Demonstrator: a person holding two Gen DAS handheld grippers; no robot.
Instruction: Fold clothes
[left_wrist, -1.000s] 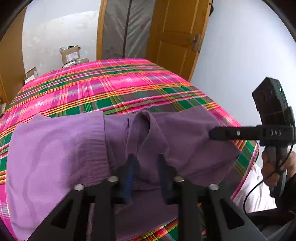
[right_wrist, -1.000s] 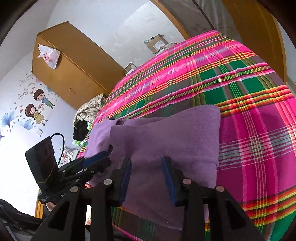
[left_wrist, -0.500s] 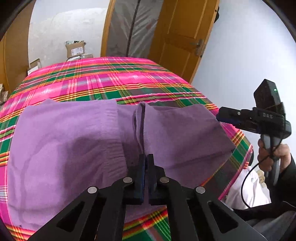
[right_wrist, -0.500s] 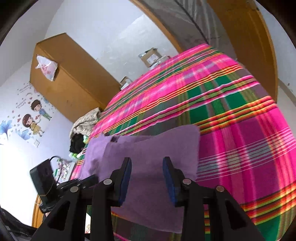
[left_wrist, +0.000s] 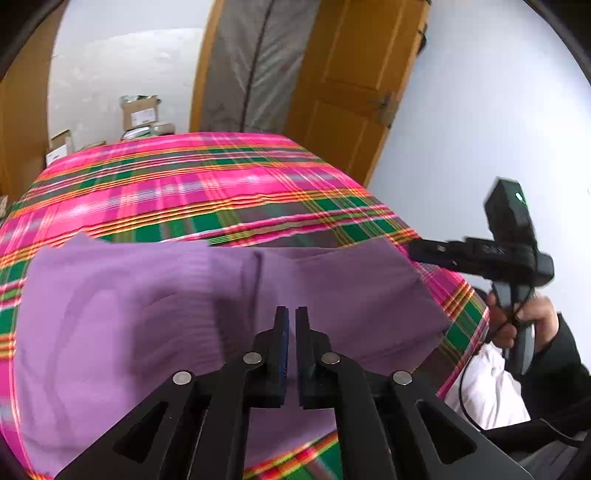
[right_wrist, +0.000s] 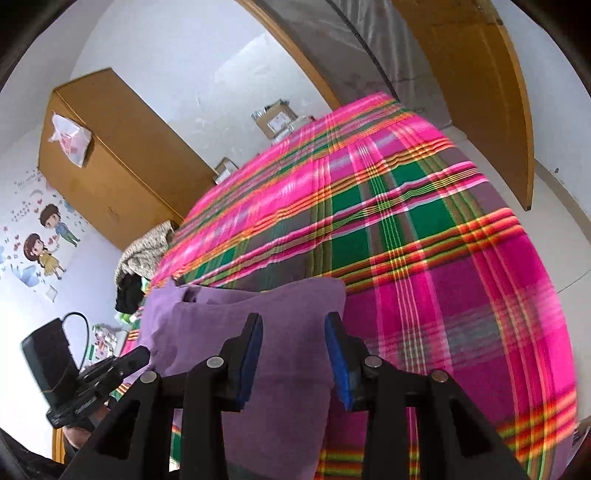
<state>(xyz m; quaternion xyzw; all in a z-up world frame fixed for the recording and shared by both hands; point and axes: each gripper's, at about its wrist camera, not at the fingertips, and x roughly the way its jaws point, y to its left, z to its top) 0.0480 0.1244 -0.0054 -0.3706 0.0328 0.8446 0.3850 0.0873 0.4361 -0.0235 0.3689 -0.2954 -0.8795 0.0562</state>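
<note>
A purple garment (left_wrist: 155, 306) lies folded and flat on the near part of a bed with a pink and green plaid sheet (left_wrist: 192, 192). A seam runs down its middle. My left gripper (left_wrist: 290, 321) hovers over the garment's near middle, its fingers shut to a thin slit with no cloth lifted. My right gripper (right_wrist: 293, 325) stands open above the garment's (right_wrist: 280, 317) right part, nothing between its blue pads. In the left wrist view the right gripper (left_wrist: 413, 249) sits off the garment's right corner, held by a hand (left_wrist: 532, 317). The left gripper (right_wrist: 142, 356) shows at the lower left of the right wrist view.
A wooden wardrobe (right_wrist: 110, 162) stands at the left, with a heap of clothes (right_wrist: 147, 251) by the bed's left edge. Cardboard boxes (left_wrist: 140, 110) sit on the floor beyond the bed. A wooden door (left_wrist: 354, 85) and a white wall are at the right.
The left gripper shut from open, and the raised fold between its fingers now lies flat. Both grippers have drawn back from the garment. The right gripper stayed open.
</note>
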